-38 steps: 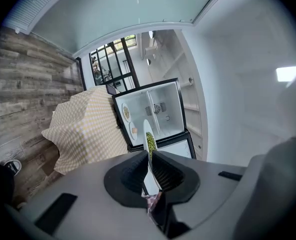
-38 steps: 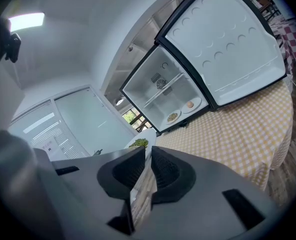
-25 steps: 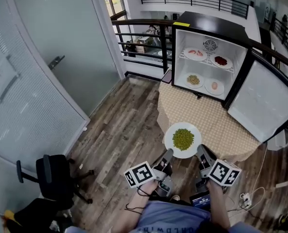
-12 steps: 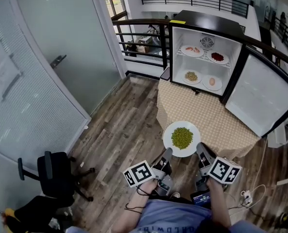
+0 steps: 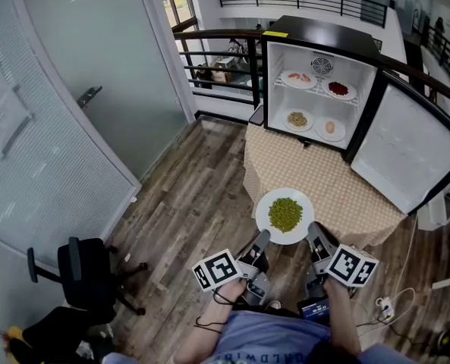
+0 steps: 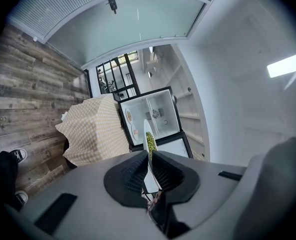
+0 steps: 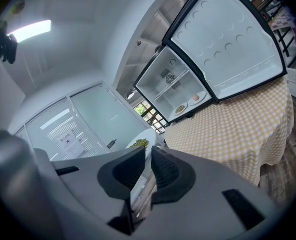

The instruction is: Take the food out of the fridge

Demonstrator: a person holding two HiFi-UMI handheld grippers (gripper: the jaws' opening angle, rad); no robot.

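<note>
Little here can be read. A yellow sticker sits on the top front edge of the fridge, far ahead of both claws, and its print is too small to make out. A white sheet hangs on the glass wall well off to the left of your left claw, with its lines blurred. The lettering on your shirt is cut off at the bottom edge.

Your left claw is pinching the near left rim of the white plate, with the pads tight on the thin edge. Your right claw is clamped on the near right rim in the same way. The plate lies just ahead of the two claws, between them, over the near edge of the yellow checked tablecloth. It is round, plain and shallow, with a loose heap of green peas in the middle.

Straight beyond the claws the fridge stands open, its door swung out ahead and to the right of your right claw. Inside, the upper shelf holds a plate of pink food and a plate of dark red food. The lower level holds a plate of yellow-green food and a plate with one pale orange piece.
</note>
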